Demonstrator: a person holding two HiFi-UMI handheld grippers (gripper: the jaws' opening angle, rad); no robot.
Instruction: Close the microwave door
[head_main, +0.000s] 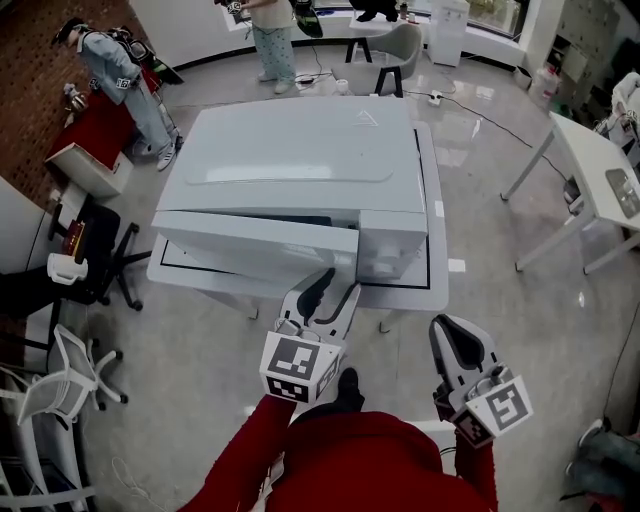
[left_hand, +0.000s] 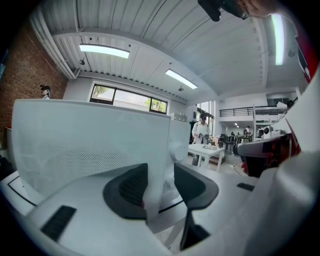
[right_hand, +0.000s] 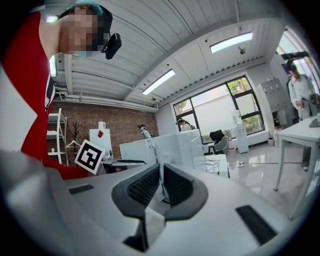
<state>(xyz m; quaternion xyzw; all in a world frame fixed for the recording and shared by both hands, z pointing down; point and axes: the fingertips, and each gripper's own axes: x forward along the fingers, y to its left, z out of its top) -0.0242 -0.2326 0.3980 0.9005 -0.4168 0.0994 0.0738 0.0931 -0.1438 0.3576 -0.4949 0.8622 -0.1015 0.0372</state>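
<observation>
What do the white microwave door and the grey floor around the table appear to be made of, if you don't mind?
The white microwave door looks like smooth plastic or glass over a metal screen: a fine dotted mesh shows through its pale panel. The grey floor seems polished tile or sealed concrete, hard and glossy: it mirrors the window light.

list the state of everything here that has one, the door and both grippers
microwave door: ajar, not yet shut
left gripper: fingers apart, the door's free edge stands between them, a gap shows beside one finger so it is not clamped
right gripper: fingers close together, nothing between them, off to the side and touching nothing
</observation>
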